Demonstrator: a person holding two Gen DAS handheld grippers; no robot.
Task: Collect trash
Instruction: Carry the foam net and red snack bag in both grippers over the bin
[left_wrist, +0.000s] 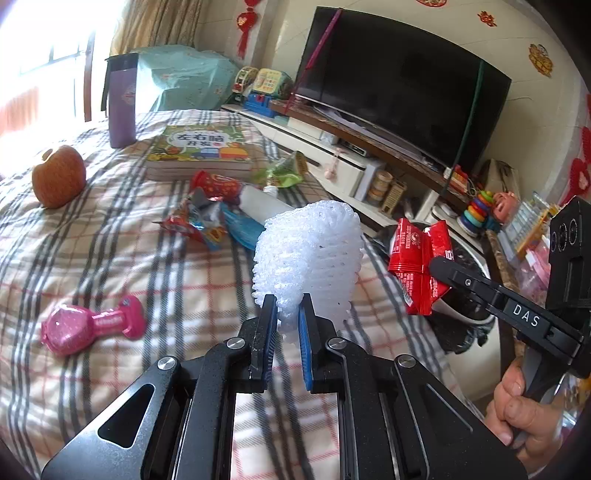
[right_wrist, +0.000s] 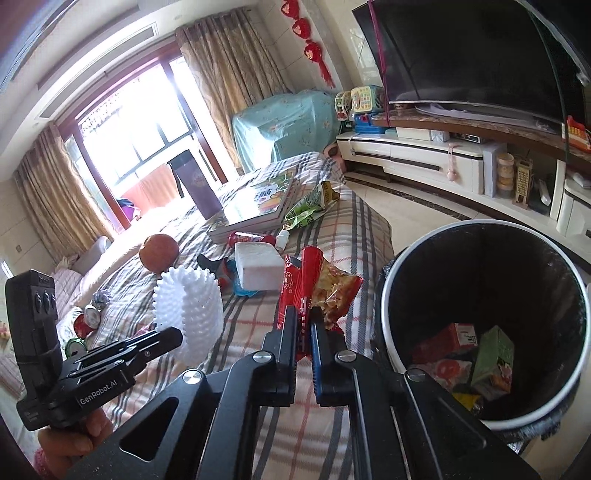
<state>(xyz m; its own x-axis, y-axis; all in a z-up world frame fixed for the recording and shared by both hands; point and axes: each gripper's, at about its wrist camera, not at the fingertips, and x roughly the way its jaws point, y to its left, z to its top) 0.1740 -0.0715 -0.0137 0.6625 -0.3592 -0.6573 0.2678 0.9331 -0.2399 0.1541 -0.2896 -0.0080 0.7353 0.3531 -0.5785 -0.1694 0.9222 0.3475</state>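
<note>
My left jaws (left_wrist: 287, 308) are closed on the lower edge of a white foam fruit net (left_wrist: 308, 254), which stands up from them above the plaid blanket (left_wrist: 122, 258). My right jaws (right_wrist: 303, 320) are clamped on a red snack wrapper (right_wrist: 317, 284), held up beside the trash bin (right_wrist: 413, 254); in the left view the same wrapper (left_wrist: 419, 264) hangs at the bin's near side. The bin, lined in black, stands just off the blanket's edge and holds several wrappers (right_wrist: 476, 354). On the blanket, farther from the bin than the net, lies a pink toy dumbbell (left_wrist: 92, 325). Beyond the net, a white foam block (right_wrist: 258, 267) lies among loose wrappers (left_wrist: 201, 218), with a red tube-shaped packet (left_wrist: 216, 184) and a small white bottle (right_wrist: 283, 238) just behind it. A green packet (right_wrist: 310, 206) lies toward the bin-side edge of the blanket. An apple (left_wrist: 58, 175) sits well apart from the bin. Behind these lie stacked picture books (left_wrist: 199, 151) and a purple tumbler (left_wrist: 122, 99). Farthest back stands the television (left_wrist: 399, 77).
</note>
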